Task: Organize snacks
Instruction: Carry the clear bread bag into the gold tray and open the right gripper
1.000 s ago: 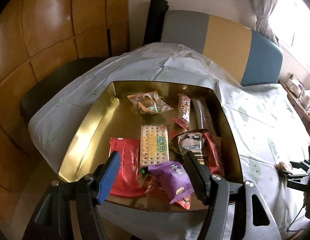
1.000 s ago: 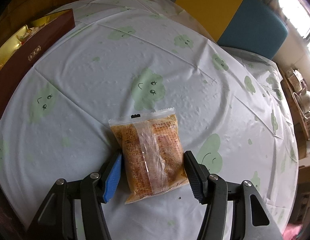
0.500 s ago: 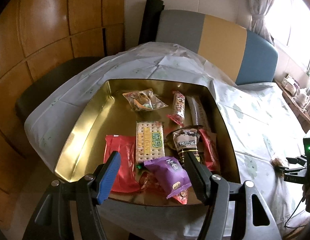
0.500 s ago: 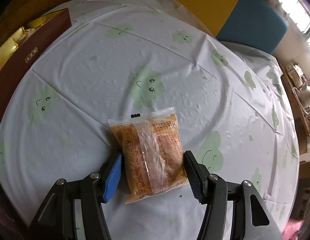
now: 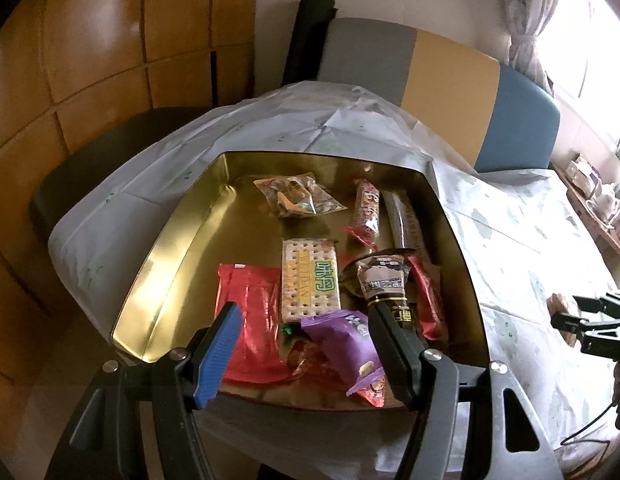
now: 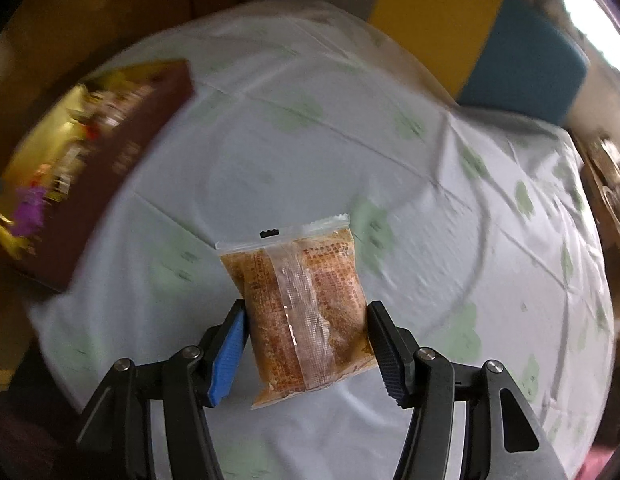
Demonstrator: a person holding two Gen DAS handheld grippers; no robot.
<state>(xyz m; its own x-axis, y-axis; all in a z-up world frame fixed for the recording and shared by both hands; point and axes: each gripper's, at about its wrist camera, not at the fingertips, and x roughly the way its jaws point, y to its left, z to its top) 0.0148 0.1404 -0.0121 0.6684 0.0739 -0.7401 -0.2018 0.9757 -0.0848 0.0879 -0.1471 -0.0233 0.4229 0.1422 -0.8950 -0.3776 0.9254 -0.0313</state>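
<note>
An orange snack packet [image 6: 303,312] sits clamped between the two fingers of the right gripper [image 6: 305,354], lifted over bare tablecloth [image 6: 450,208], with the brown-walled gold tray [image 6: 121,160] well off to its left. The left gripper [image 5: 310,354] hangs wide open and empty above the tray's near rim [image 5: 310,402], over a purple packet [image 5: 342,340] and a red packet [image 5: 249,320].

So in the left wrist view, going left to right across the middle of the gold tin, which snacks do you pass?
Red packet → cracker pack with green lettering → dark brown wrapped snack. Beyond the tin's right wall, the tablecloth, then the right gripper at the frame edge.
</note>
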